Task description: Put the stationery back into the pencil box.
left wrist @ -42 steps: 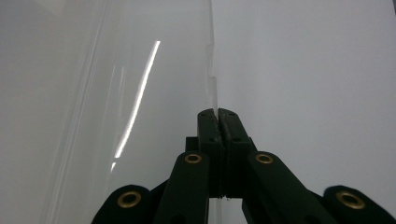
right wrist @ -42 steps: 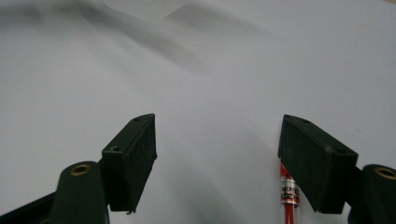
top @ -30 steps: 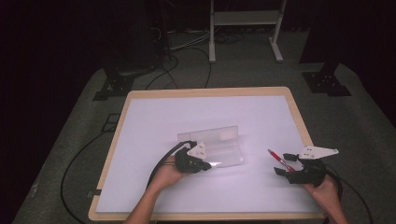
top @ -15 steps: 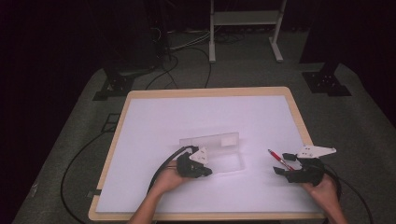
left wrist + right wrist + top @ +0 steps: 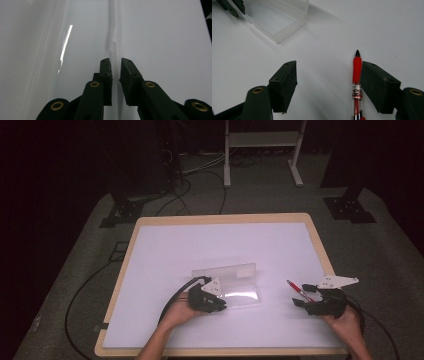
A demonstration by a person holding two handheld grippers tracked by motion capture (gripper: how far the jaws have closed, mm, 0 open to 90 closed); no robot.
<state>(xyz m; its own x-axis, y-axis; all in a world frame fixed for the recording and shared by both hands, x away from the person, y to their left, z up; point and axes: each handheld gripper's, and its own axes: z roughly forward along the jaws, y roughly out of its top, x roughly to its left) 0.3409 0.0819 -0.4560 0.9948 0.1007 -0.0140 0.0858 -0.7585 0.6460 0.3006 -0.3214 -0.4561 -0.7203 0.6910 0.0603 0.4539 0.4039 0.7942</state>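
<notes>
You are working in a darkened recording lab: a white-topped table with a pale wooden rim is sitting on grey carpet, black cables are trailing across the floor, and black stand feet and a white metal frame are standing behind it.

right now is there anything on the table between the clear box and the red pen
No. In the high view the white table is bare between the clear box and the red pen; the right gripper view shows the same bare stretch.
</notes>
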